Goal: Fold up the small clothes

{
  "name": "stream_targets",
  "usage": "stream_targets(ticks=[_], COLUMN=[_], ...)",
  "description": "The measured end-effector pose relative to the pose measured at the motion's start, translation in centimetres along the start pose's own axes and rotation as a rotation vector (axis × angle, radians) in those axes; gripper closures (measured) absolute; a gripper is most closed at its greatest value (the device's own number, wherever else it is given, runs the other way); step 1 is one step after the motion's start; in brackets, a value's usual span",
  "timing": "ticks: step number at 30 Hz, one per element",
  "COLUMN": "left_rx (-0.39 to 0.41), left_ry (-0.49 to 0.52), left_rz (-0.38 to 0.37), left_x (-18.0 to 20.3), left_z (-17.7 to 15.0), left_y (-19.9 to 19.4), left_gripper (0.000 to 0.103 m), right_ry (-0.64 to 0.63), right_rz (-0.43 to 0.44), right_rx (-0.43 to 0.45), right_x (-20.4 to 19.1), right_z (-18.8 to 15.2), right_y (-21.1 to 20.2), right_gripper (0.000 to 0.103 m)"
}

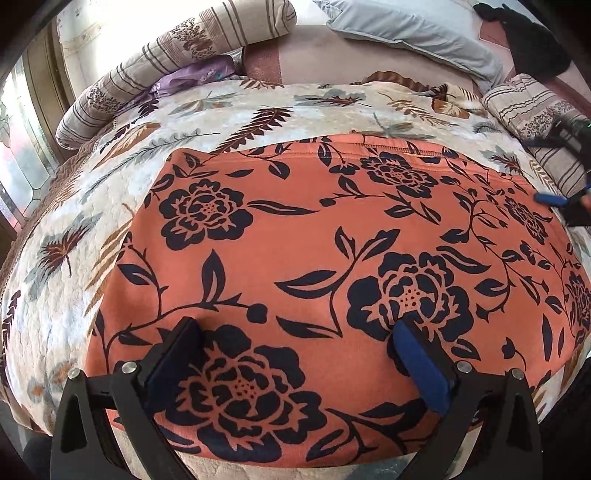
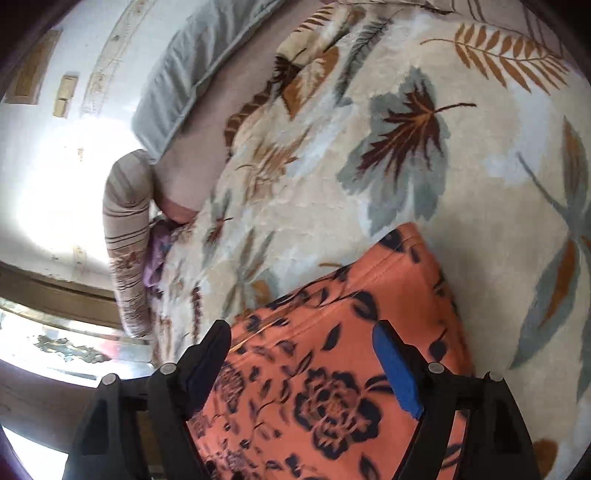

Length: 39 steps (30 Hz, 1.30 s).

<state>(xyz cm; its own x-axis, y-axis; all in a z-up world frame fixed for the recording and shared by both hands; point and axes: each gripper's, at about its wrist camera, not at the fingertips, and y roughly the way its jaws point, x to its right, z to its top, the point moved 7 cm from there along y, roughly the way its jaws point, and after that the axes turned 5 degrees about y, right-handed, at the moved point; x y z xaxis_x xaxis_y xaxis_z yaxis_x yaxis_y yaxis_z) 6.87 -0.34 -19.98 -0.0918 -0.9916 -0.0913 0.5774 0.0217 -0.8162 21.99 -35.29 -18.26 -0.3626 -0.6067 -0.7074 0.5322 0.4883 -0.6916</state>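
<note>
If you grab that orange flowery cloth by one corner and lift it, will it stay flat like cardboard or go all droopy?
Probably droopy. The orange flowered garment lies soft and flat, following the leaf-print blanket beneath it, so it looks floppy. It seems thin, with a stitched hem at the far edge, so likely light. It shouldn't roll or break, though it may drag across the fuzzy blanket.

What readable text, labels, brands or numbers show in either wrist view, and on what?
None readable in either view.
Orange floral garment: printed dark flowers and leaves only, no tag or label showing.
Leaf-print blanket: pattern only.
Striped bolster and grey pillow: no lettering.
Left gripper and right gripper: no markings visible.
</note>
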Motion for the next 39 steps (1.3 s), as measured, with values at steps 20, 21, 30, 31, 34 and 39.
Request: stream_targets(ticks=[20, 21, 30, 31, 34, 39], left_rx=[-0.025, -0.059, -0.020, -0.009, 0.005, -0.012], left_ry=[-0.279, -0.256, -0.304, -0.296, -0.236, -0.120], left_rz=[0.243, 0.252, 0.208, 0.189, 0.116, 0.024], left_x=[-13.5, -13.5, -12.2, -11.2, -7.2, 0.0], left_z=[-3.5, -3.9, -2.8, -2.2, -0.2, 2.5], left_y=[-4.6, -4.0, -6.4, -6.6, -6.6, -5.1], left_gripper=[0.000, 0.000, 0.000, 0.000, 0.000, 0.000], right_ry=[-0.081, -0.076, 0.013, 0.015, 0.005, 0.147], right_rz=[0.062, 0.069, 0.090, 0.107, 0.150, 0.170], right_rx=[0.006, 0.013, 0.068, 0.060, 0.005, -0.103], right_x=[2.7, 2.8, 6.6, 6.4, 5.7, 7.5], right_z=[-14.5, -14.8, -15.6, -16.2, -19.0, -21.1], right_y=[-5.2, -5.5, -10.0, -10.4, -10.4, -7.2], right_gripper=[0.018, 0.018, 0.018, 0.018, 0.018, 0.018])
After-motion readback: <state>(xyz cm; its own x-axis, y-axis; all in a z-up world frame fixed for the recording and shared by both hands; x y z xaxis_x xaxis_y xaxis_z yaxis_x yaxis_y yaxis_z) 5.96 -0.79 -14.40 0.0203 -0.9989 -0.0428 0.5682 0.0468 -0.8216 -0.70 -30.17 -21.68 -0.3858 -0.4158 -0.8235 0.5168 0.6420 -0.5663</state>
